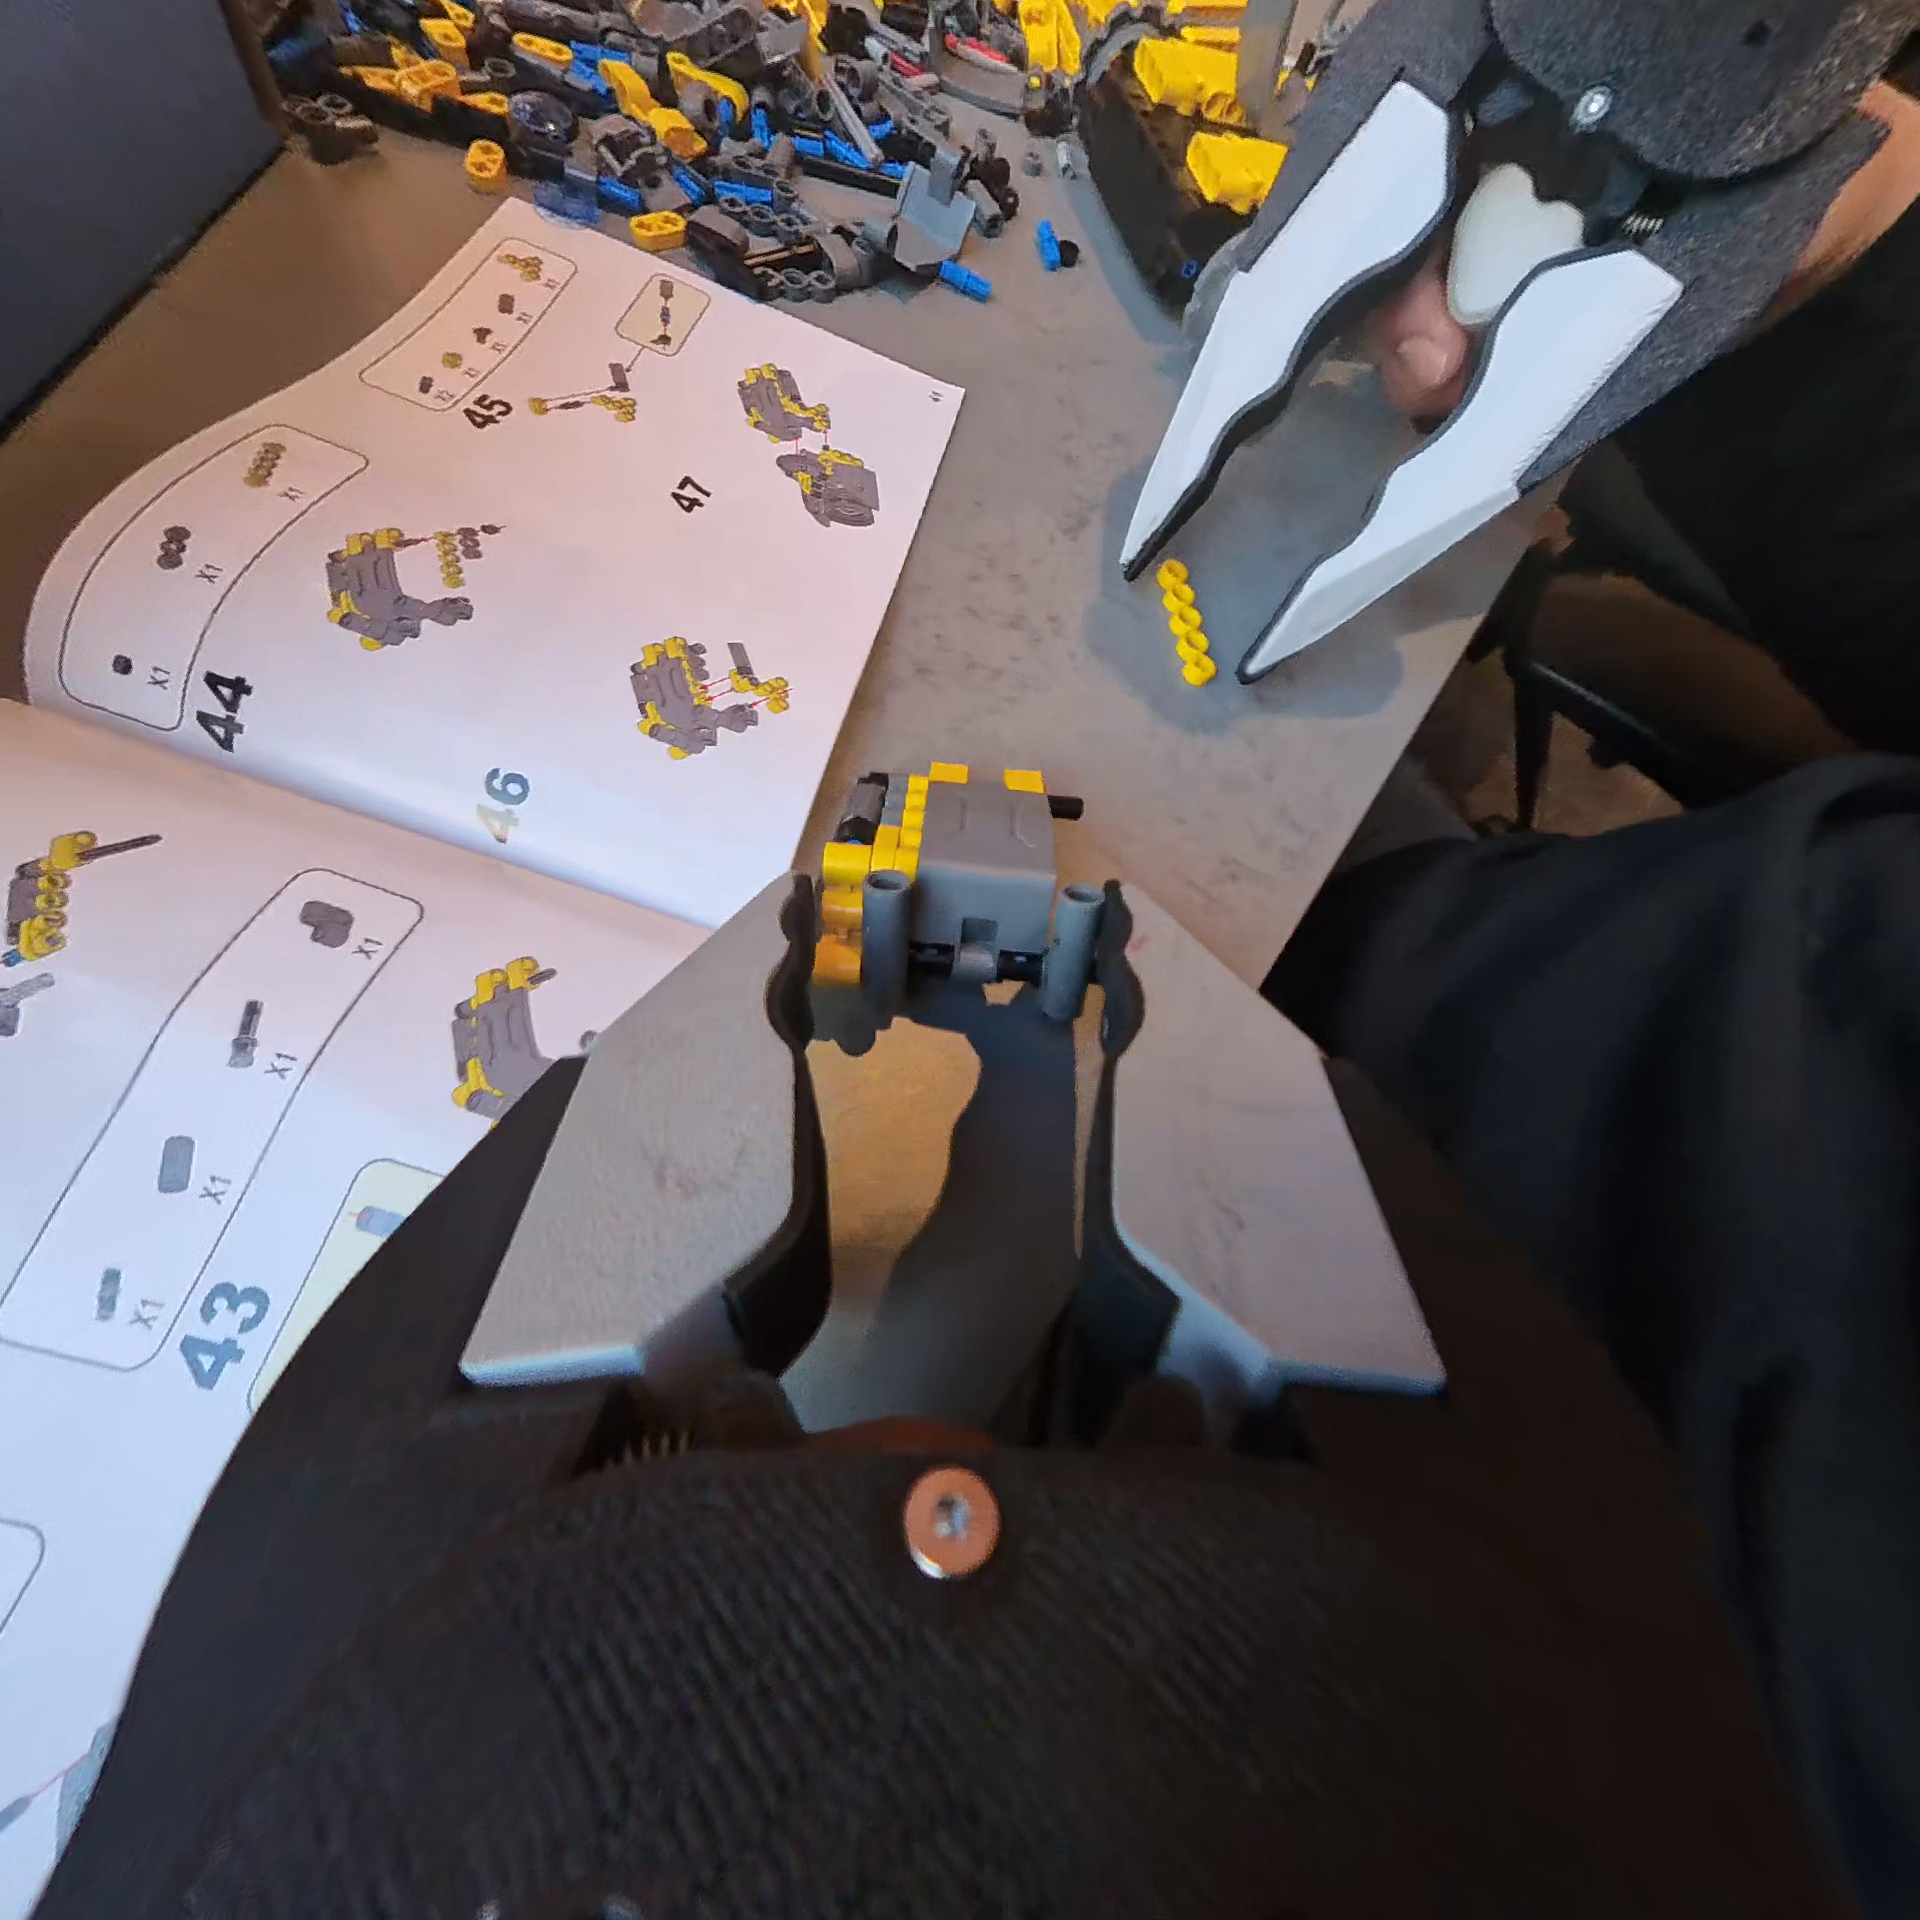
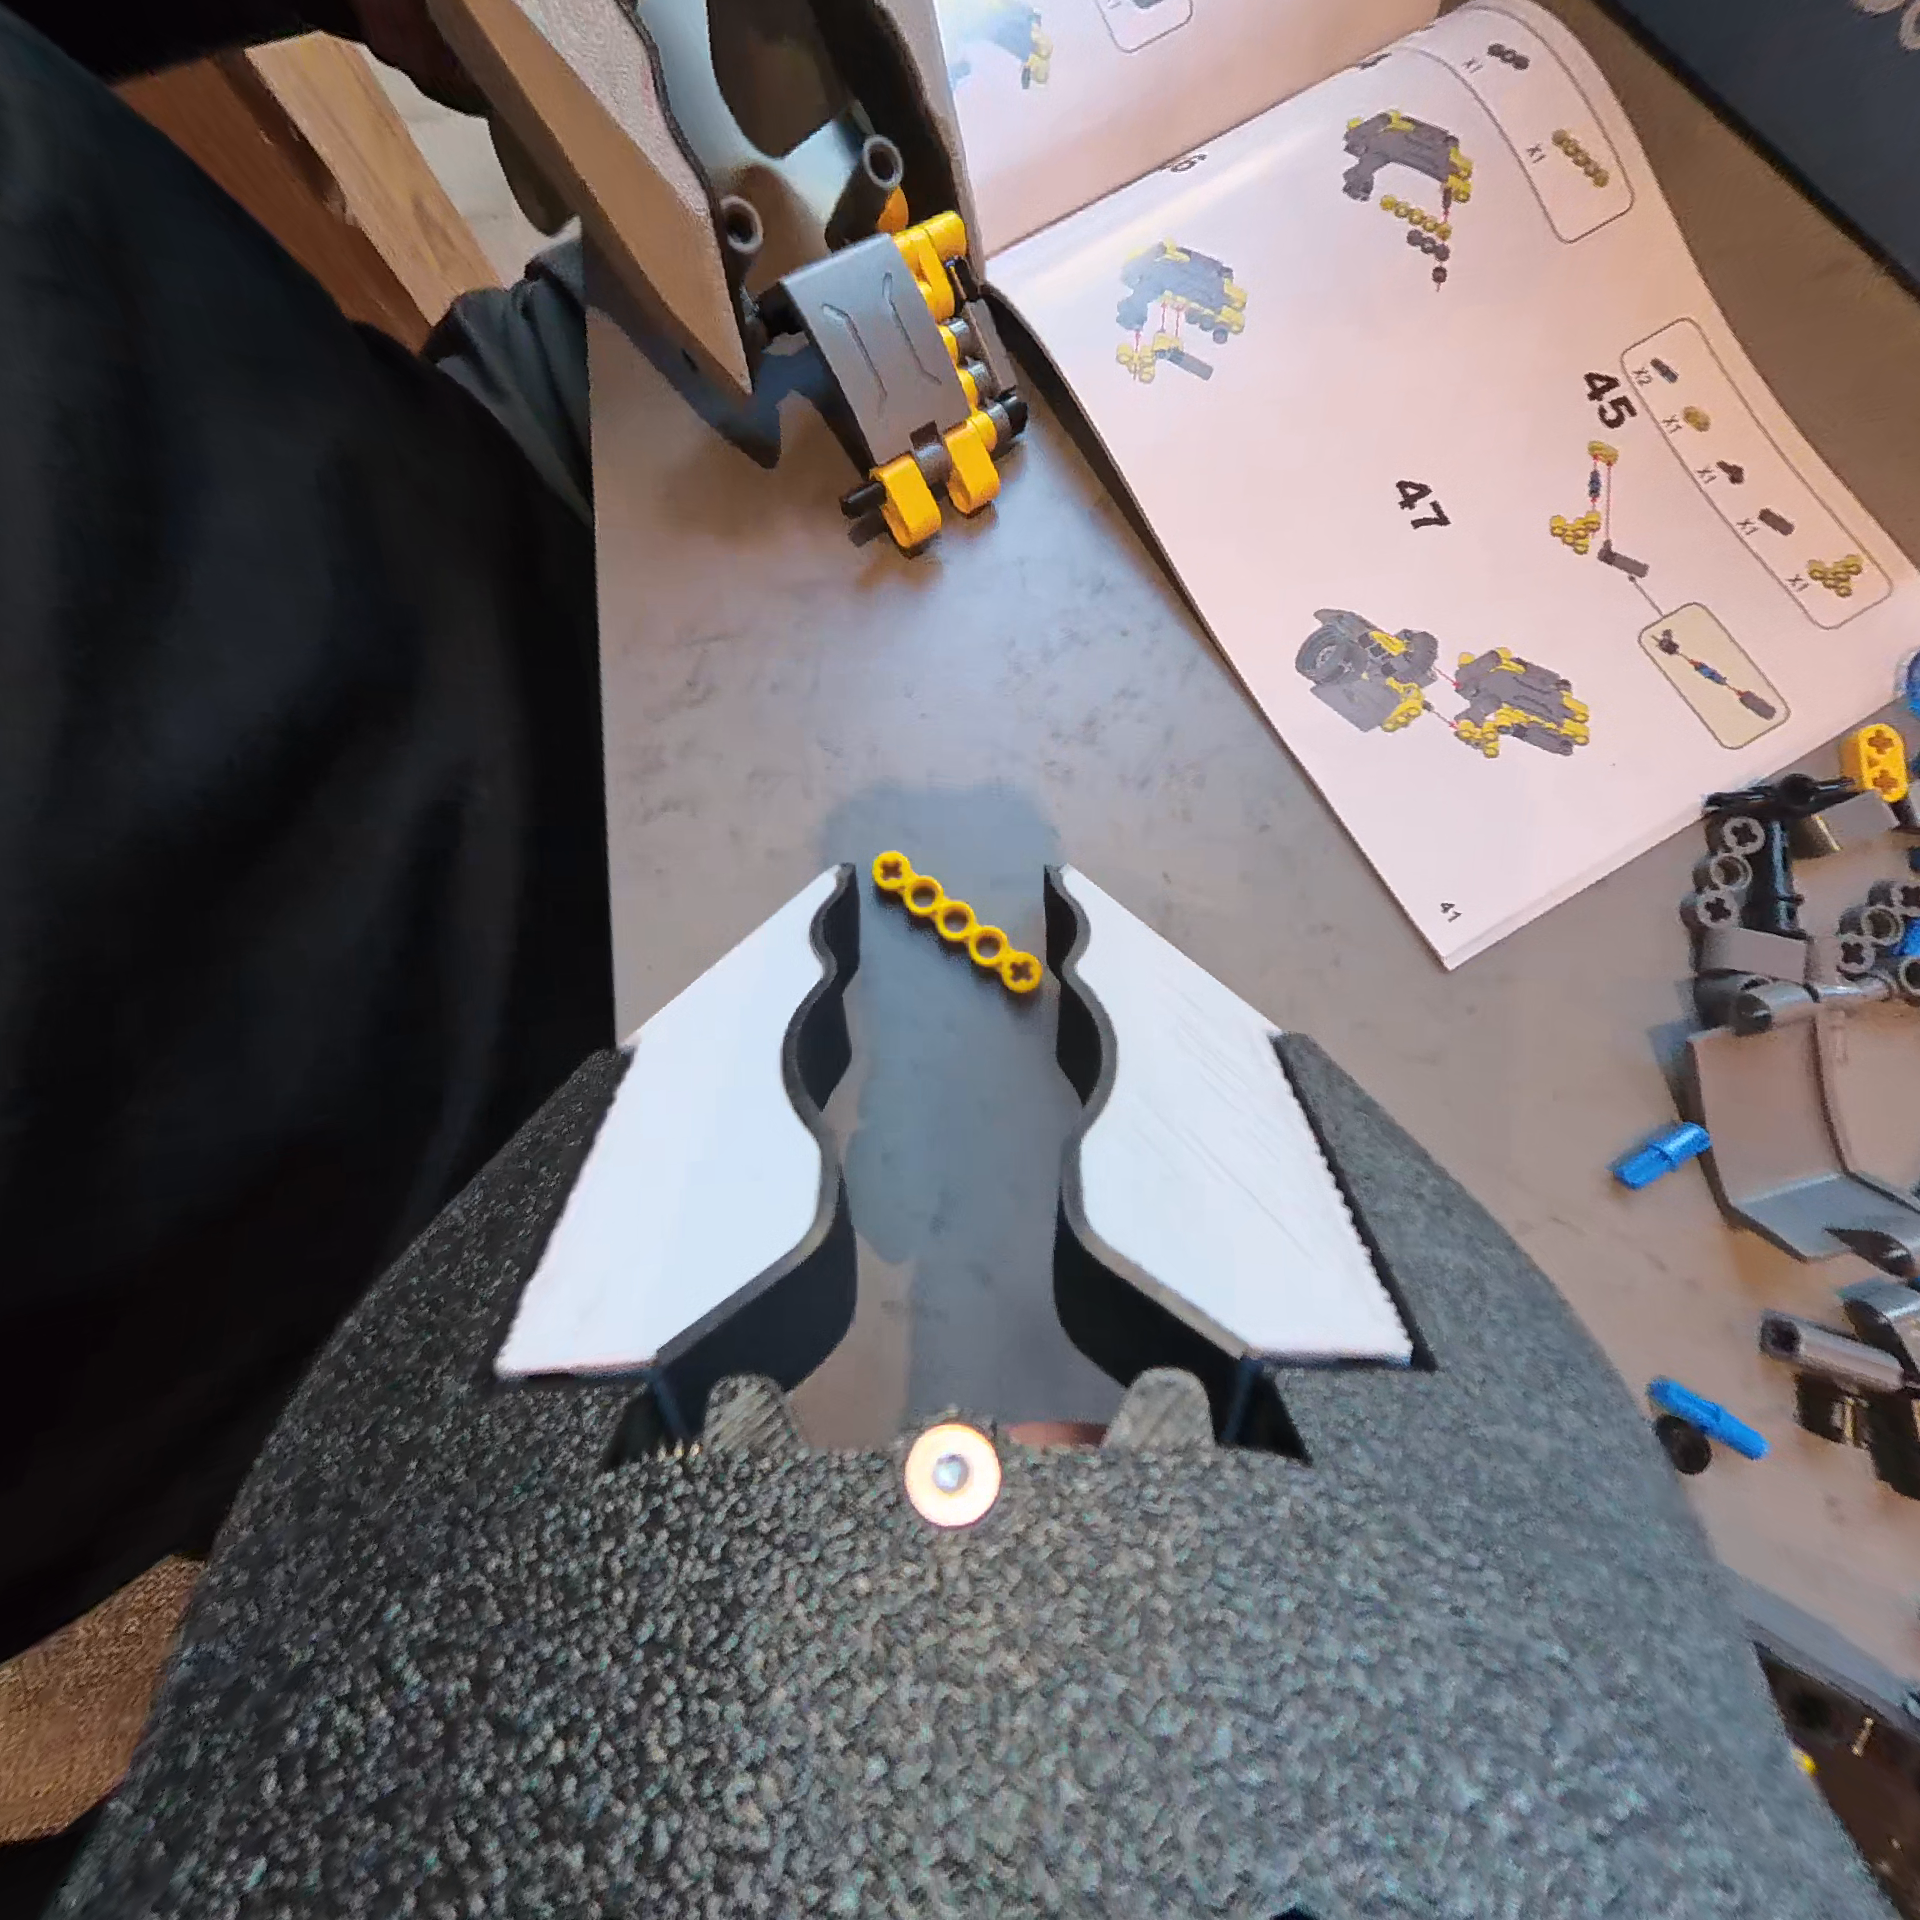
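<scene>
The only writing here is on the open instruction booklet (image 1: 582, 582) lying on the table (image 1: 1039, 623). It has big printed numbers next to the build diagrams and small count marks in the parts boxes. There's also a tiny number at one page corner.

At lower centre of the frame, the left tongs (image 1: 951, 940) clamp a small grey-and-yellow plastic brick assembly (image 1: 940, 883) between their tips, above the grey mottled tabletop (image 1: 1039, 582). At upper right, the right tongs (image 1: 1195, 623), white-faced with dark edges, stand parted, tips down beside a short yellow plastic beam with round holes (image 1: 1184, 621) lying on the tabletop. An open white paper instruction booklet (image 1: 582, 582) fills the left side. A heap of loose yellow, blue, grey and black plastic pieces (image 1: 727, 135) lies along the top.
</scene>
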### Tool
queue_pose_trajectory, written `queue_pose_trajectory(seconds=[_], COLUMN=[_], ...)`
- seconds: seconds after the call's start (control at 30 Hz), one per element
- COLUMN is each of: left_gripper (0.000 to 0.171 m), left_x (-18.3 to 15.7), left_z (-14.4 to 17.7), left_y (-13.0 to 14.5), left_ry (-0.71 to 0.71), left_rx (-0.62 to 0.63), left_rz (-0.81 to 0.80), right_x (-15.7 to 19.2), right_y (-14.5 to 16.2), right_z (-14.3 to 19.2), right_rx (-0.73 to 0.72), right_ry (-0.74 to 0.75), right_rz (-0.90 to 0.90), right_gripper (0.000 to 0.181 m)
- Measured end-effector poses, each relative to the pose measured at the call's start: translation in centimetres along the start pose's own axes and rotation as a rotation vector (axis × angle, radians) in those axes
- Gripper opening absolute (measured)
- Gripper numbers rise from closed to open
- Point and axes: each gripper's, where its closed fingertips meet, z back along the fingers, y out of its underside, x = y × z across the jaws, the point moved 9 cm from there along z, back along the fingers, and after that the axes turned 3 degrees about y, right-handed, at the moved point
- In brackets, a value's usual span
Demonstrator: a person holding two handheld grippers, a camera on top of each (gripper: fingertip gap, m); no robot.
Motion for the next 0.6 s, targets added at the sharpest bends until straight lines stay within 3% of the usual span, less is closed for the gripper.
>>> queue_pose_trajectory(seconds=[0.23,0.43,0.6], left_gripper=[0.052,0.054,0.058], left_x=[-0.3,-0.5,-0.8], left_z=[0.0,0.0,0.2], left_y=[0.2,0.5,1.0], left_ry=[-0.021,-0.055,-0.085], left_rx=[0.019,0.075,0.103], left_rz=[-0.066,-0.16,-0.236], right_x=[-0.1,0.8,1.8], right_y=[0.5,0.0,-0.5], right_z=[0.3,-0.4,-1.0], right_rx=[0.013,0.029,0.017], right_ry=[-0.015,-0.023,-0.039], right_rz=[-0.03,-0.026,-0.038], right_gripper=[0.031,0.011,0.015])
